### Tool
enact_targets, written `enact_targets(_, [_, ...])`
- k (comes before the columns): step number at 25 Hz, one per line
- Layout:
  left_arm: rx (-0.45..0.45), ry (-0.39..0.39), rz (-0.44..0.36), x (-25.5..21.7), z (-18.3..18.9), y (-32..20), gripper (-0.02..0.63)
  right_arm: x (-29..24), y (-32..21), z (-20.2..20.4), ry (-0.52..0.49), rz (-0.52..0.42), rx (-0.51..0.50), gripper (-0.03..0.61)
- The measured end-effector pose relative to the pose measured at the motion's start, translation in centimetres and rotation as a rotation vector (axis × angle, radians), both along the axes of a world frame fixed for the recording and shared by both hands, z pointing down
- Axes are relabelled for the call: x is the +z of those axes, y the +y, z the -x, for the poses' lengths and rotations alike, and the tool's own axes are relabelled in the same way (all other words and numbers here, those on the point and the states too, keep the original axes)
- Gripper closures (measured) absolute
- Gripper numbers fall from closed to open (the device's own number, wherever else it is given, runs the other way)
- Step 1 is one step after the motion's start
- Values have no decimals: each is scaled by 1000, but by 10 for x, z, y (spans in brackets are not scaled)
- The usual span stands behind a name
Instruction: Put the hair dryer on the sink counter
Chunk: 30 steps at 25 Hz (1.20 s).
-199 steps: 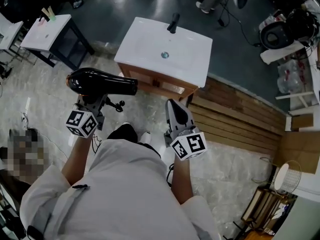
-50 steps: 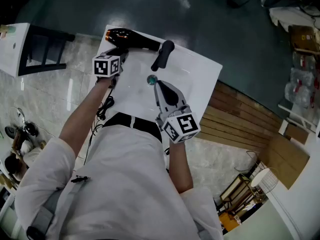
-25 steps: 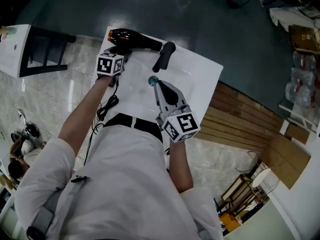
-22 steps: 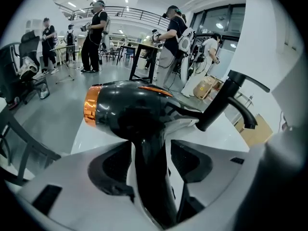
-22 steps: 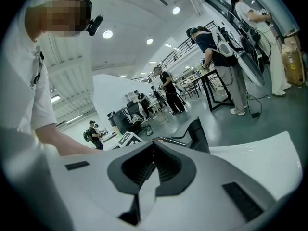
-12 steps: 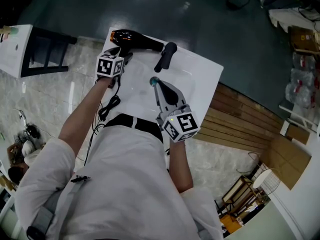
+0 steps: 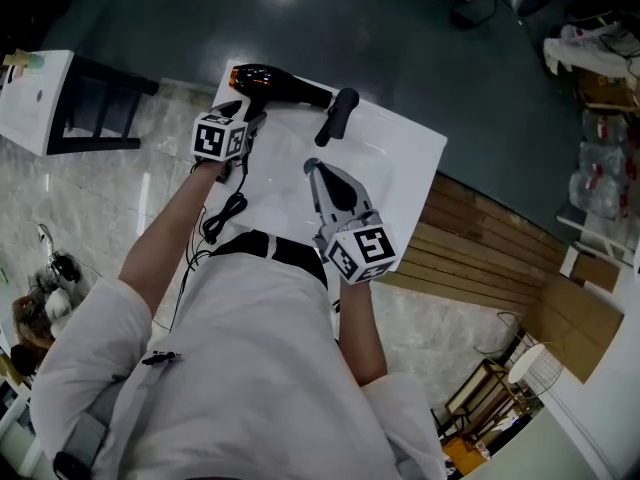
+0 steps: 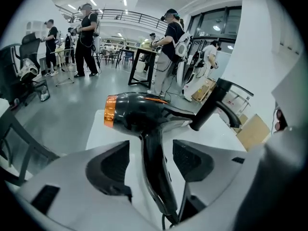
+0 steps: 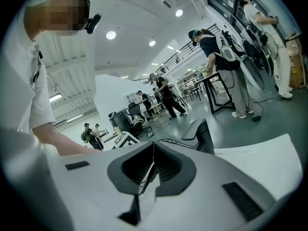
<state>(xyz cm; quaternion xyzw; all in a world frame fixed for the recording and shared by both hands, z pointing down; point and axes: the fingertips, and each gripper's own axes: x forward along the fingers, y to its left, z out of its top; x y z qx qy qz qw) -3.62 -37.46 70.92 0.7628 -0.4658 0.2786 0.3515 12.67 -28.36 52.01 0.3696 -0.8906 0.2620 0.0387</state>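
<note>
The black hair dryer with an orange rear ring lies on the back left corner of the white sink counter, its barrel pointing at the black faucet. My left gripper is just in front of it. In the left gripper view the hair dryer's handle runs between the two dark pads with a gap on each side, so the left gripper is open. The right gripper hovers shut over the basin, empty; its closed jaws point towards the faucet.
The dryer's black cord hangs over the counter's front edge near my body. A small white table stands to the left and wooden floor slats lie to the right. Several people stand far off in the hall.
The left gripper carried the dryer to the counter, set it down at the back left, then opened off the handle and drew back slightly. The right gripper has stayed shut over the basin.
</note>
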Motion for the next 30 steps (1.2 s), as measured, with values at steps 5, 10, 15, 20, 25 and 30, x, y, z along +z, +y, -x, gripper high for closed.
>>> enact_targets(5, [-9, 11, -33, -17, 6, 7, 351, -3, 4, 4, 6, -10, 9, 571])
enact_targets(10, [-25, 29, -74, -36, 16, 18, 353, -8, 12, 8, 5, -23, 16, 571])
enact_targets(15, [-32, 53, -136, -65, 27, 31, 401, -13, 22, 13, 7, -43, 23, 571])
enact_targets(20, [-32, 78, -195, -95, 38, 46, 458, -20, 30, 17, 13, -65, 35, 571])
enact_targets(25, [-3, 97, -245, -118, 42, 63, 495, -26, 37, 17, 18, -83, 56, 571])
enact_targets(30, [2, 109, -286, -137, 48, 77, 547, -33, 46, 18, 23, -102, 77, 571])
